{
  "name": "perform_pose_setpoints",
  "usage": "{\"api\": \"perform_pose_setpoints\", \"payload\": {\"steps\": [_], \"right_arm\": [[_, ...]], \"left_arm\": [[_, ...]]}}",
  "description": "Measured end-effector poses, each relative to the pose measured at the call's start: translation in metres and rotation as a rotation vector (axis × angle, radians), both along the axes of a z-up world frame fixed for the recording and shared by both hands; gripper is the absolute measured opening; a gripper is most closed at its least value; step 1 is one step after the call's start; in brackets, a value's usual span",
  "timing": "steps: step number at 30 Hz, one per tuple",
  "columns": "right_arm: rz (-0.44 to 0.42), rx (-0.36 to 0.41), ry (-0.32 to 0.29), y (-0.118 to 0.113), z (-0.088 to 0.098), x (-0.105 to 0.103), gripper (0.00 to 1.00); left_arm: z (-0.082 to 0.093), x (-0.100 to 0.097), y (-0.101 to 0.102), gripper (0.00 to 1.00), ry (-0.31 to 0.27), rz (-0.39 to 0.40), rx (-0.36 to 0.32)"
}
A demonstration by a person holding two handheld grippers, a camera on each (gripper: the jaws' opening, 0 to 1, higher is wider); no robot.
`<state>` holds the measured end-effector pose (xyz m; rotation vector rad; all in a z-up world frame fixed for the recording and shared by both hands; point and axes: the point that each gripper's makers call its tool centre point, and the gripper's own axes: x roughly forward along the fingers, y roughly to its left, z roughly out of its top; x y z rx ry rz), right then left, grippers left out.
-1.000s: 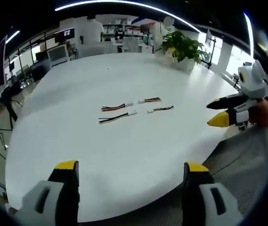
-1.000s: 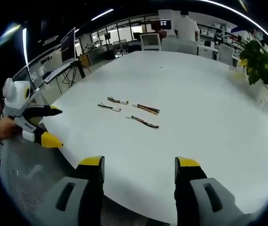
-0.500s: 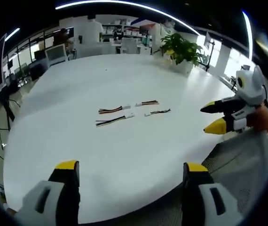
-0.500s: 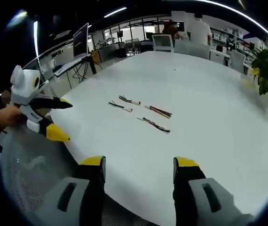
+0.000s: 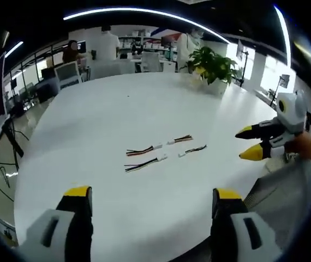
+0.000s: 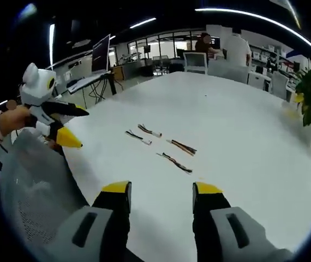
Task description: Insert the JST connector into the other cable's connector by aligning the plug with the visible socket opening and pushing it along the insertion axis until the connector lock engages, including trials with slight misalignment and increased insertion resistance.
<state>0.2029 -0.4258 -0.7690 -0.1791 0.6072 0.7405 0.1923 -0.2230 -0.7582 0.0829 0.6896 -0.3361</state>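
My right gripper (image 6: pixel 161 189) has narrowed its jaws a little, though both it and my left gripper (image 5: pixel 151 194) stand parted and empty. Four short multicoloured cables (image 5: pixel 163 152) with white connectors lie mid-frame on the white table (image 5: pixel 90 120).

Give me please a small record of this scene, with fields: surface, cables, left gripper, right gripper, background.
surface: large white table
cables: four short cable pieces lying loose in two rows near the table's middle, white connectors at their ends, none mated
left gripper: open, empty, short of the cables
right gripper: open, empty, short of the cables
background: potted plant at the far edge, office chairs and people beyond
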Motion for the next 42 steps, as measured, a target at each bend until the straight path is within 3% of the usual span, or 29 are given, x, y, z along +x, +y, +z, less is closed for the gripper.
{"api": "perform_pose_setpoints", "payload": {"steps": [3,9,16,19,23,30,38,42], "right_arm": [[0.018,0.020,-0.045,0.001,0.015,0.014,0.38],[0.070,-0.034,-0.085,0.002,0.021,0.036,0.35],[0.144,-0.063,-0.114,0.015,0.026,0.054,0.33],[0.179,-0.056,-0.138,0.023,0.029,0.061,0.29],[0.194,-0.069,-0.138,0.024,0.024,0.072,0.29],[0.218,-0.066,-0.120,0.024,0.014,0.090,0.25],[0.258,-0.066,-0.118,0.028,0.006,0.104,0.24],[0.271,-0.052,-0.105,0.030,0.001,0.108,0.22]], "left_arm": [[0.017,0.014,-0.005,0.89,-0.064,-0.023,0.003],[0.028,0.031,-0.010,0.89,-0.111,-0.064,0.024],[0.020,0.044,-0.009,0.89,-0.120,-0.083,-0.004],[0.019,0.051,-0.009,0.89,-0.121,-0.079,-0.050],[0.018,0.061,-0.006,0.78,-0.131,-0.088,-0.088],[0.017,0.074,-0.007,0.71,-0.162,-0.126,-0.103],[0.008,0.091,-0.010,0.64,-0.195,-0.181,-0.076],[0.013,0.103,-0.019,0.59,-0.210,-0.211,-0.139]]}}
